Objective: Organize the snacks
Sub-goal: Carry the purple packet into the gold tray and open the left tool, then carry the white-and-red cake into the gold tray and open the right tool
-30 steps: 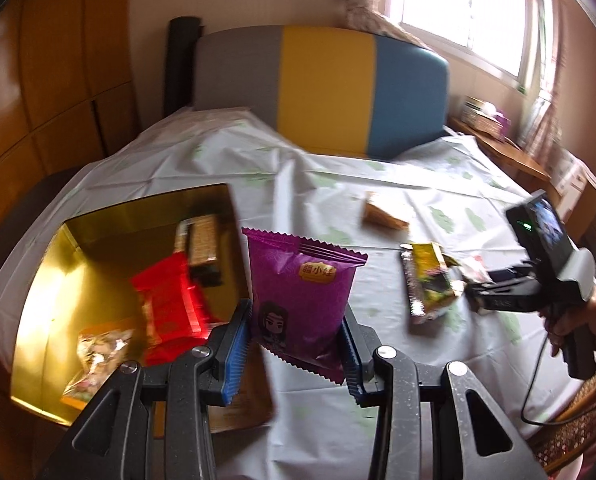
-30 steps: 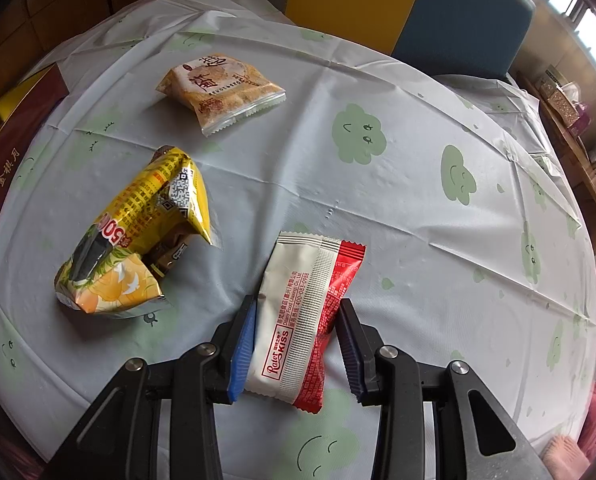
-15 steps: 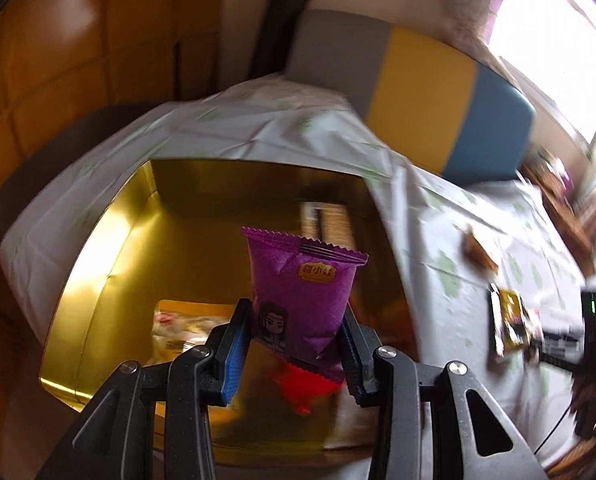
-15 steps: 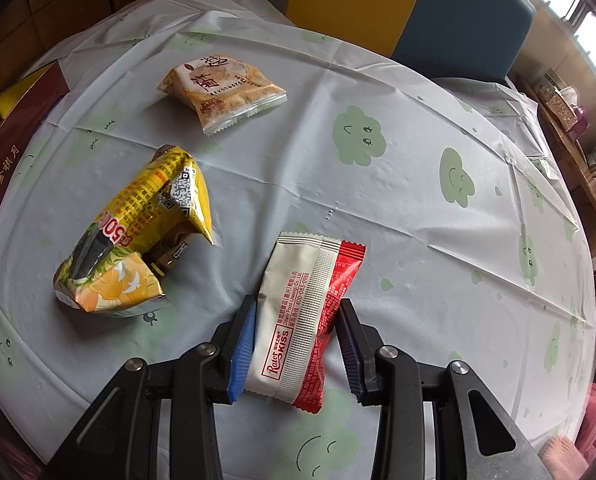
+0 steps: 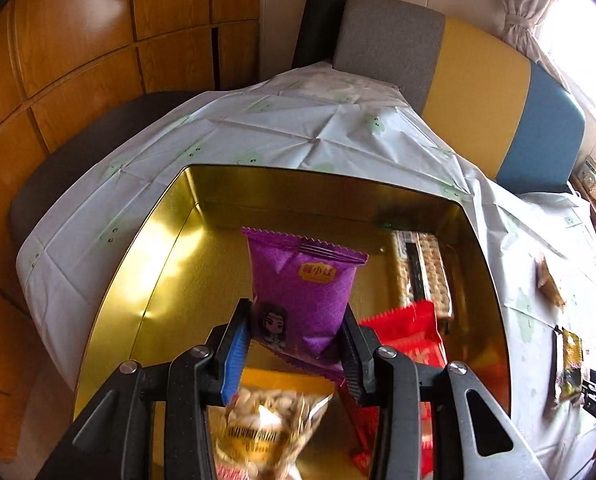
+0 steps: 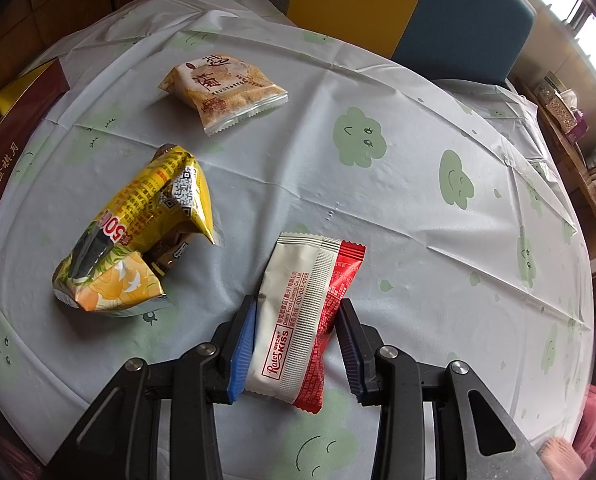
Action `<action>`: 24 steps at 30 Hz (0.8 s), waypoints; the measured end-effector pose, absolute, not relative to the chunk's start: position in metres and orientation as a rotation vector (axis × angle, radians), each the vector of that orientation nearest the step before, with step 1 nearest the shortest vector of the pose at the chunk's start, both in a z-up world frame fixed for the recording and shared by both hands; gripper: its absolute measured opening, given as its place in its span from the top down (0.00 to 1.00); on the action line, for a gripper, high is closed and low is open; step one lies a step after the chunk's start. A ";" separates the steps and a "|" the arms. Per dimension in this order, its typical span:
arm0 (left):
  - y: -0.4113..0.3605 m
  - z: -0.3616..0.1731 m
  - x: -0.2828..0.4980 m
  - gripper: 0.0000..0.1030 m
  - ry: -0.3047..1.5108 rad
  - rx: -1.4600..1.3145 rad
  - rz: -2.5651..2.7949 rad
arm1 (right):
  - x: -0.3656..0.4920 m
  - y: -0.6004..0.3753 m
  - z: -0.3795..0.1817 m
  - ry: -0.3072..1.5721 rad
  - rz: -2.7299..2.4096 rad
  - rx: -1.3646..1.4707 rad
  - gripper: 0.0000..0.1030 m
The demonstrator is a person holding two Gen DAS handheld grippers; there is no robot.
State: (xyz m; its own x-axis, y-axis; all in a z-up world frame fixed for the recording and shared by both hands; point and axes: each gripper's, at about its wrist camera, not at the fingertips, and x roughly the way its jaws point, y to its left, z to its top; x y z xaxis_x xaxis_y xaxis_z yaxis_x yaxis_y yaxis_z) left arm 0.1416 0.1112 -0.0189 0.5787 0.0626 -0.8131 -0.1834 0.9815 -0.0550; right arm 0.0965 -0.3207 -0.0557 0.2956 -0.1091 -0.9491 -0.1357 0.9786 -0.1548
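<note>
Pale tablecloth (image 6: 378, 208) printed with green smiling clouds covers the table, with a grey, yellow and blue headboard behind it.

Over that cloth the left gripper (image 5: 296, 344) pinches a purple foil snack packet with a cartoon face (image 5: 304, 300) by its lower end; the packet stands upright between the jaws, its long axis running away from the camera and its crimped top edge farthest out. It hangs above the open gold-lined box (image 5: 170, 240), over the middle of the floor rather than any wall. Under and around it lie a clear bag of pale nuts with an orange band (image 5: 266, 420) just below the jaws, a red foil packet (image 5: 410, 332) to the right, and a long pack of biscuits with a dark stripe (image 5: 422, 268) toward the far right corner. The release point looks already reached: letting go here should drop the purple packet partly onto the nut bag, so a small shift forward onto the bare gold floor would lay it flatter.

The right gripper (image 6: 296, 344) sits low on the cloth with a white and red flat wrapper marked KISS (image 6: 298, 320) between its jaws. The blue pad touches the wrapper's left edge while a narrow gap shows on the right, so I cannot tell whether it is truly clamped. A crumpled yellow bag (image 6: 138, 236) lies to its left, and a tan clear-edged cracker packet (image 6: 224, 92) farther off.
</note>
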 end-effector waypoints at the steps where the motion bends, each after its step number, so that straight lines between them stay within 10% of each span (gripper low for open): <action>1: 0.111 -0.020 0.145 0.60 0.942 -0.134 0.149 | 0.096 -0.320 -0.056 1.274 0.018 -0.221 0.62; 24: 0.117 -0.025 0.153 0.47 0.972 -0.181 0.159 | 0.096 -0.321 -0.057 1.271 0.015 -0.225 0.62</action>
